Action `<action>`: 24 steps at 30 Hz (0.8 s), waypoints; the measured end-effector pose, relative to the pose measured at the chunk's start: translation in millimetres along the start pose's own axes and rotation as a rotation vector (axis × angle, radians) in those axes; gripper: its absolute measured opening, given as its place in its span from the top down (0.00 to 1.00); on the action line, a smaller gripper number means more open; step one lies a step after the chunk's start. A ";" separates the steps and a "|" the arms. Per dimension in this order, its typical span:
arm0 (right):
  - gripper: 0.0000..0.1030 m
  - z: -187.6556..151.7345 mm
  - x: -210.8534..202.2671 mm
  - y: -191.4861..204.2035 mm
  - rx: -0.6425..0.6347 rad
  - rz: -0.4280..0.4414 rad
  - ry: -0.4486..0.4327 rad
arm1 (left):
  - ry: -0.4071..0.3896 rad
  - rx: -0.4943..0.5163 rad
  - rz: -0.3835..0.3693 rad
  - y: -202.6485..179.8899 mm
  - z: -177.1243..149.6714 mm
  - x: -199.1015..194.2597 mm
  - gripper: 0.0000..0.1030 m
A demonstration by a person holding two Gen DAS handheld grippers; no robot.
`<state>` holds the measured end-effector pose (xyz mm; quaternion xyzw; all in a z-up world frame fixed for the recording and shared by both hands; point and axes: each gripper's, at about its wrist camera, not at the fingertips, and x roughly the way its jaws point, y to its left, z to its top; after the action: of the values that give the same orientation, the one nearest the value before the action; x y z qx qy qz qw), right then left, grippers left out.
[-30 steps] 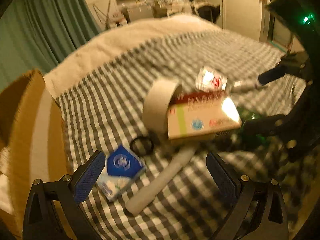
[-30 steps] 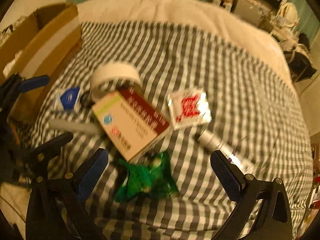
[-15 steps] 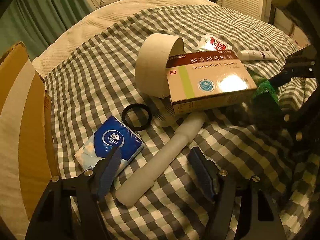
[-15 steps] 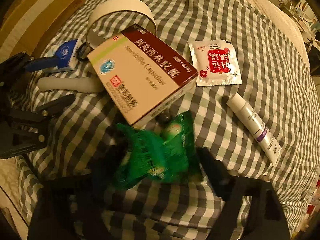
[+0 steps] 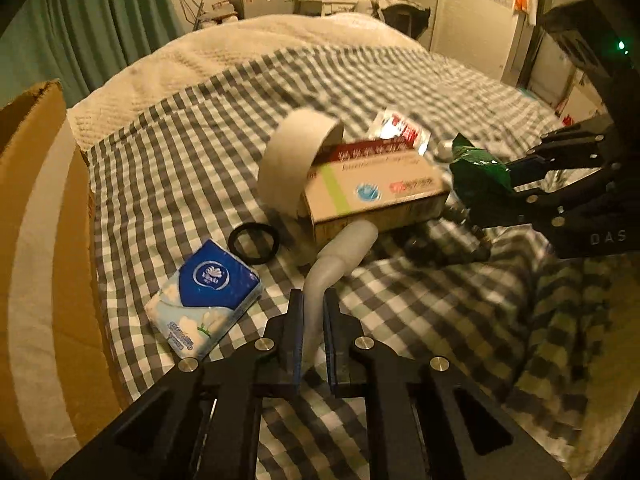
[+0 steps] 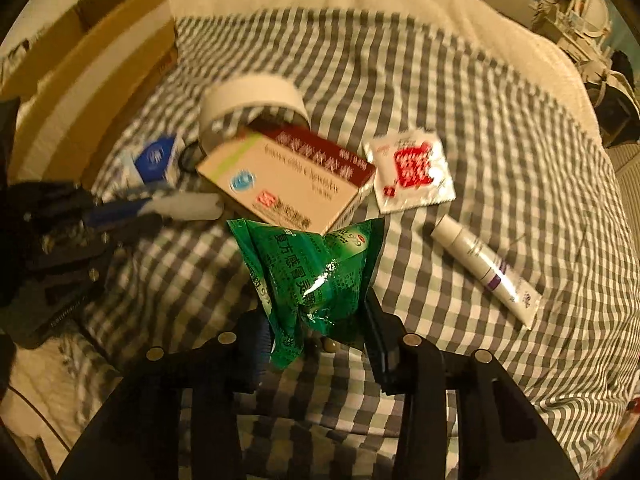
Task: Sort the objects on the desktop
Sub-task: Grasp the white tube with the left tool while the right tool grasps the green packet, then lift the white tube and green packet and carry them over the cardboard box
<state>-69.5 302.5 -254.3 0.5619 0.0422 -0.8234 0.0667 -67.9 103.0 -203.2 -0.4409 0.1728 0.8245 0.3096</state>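
My left gripper [image 5: 311,316] is shut on the near end of a white tube [image 5: 340,252] whose far end rests against a medicine box [image 5: 372,192]. My right gripper [image 6: 316,320] is shut on a green foil packet [image 6: 312,268] and holds it above the checked cloth; the packet also shows in the left wrist view [image 5: 478,184]. A blue tissue pack [image 5: 206,300], a black ring [image 5: 254,240], a tape roll [image 5: 292,160], a red and white sachet [image 6: 410,170] and a white and purple tube [image 6: 486,270] lie on the cloth.
A brown cardboard box [image 5: 44,260] stands at the cloth's left edge, also seen in the right wrist view [image 6: 84,64]. The checked cloth [image 6: 500,120] covers a bed with a cream blanket [image 5: 240,52] behind. Furniture stands far back.
My left gripper has closed on the white tube. My right gripper has closed on the green packet and lifted it off the cloth.
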 end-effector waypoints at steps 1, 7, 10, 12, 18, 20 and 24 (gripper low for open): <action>0.62 2.7 -3.2 -3.0 0.005 -0.001 -0.010 | -0.011 -0.004 -0.006 1.0 1.9 -2.7 0.91; 0.62 14.5 -21.2 -7.6 0.046 -0.045 -0.100 | -0.110 -0.030 -0.026 1.0 9.8 -36.2 0.91; 0.62 19.2 -29.3 -5.6 0.070 -0.046 -0.150 | -0.162 -0.051 -0.045 4.6 12.6 -57.2 0.91; 0.62 20.5 -39.7 -3.3 0.089 -0.048 -0.191 | -0.200 -0.060 -0.035 6.2 13.8 -72.5 0.91; 0.62 21.9 -77.7 1.6 0.143 -0.045 -0.339 | -0.306 -0.083 -0.032 12.3 17.8 -118.1 0.91; 0.62 22.6 -92.0 6.6 0.151 -0.028 -0.392 | -0.339 -0.081 -0.018 13.7 18.7 -132.8 0.91; 0.62 24.4 -115.6 17.5 0.166 -0.022 -0.482 | -0.414 -0.086 0.034 19.9 18.4 -162.4 0.91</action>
<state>-47.7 288.9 -137.6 0.3523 -0.0368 -0.9350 0.0196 -24.5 40.2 -57.4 -0.2719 0.0778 0.9093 0.3054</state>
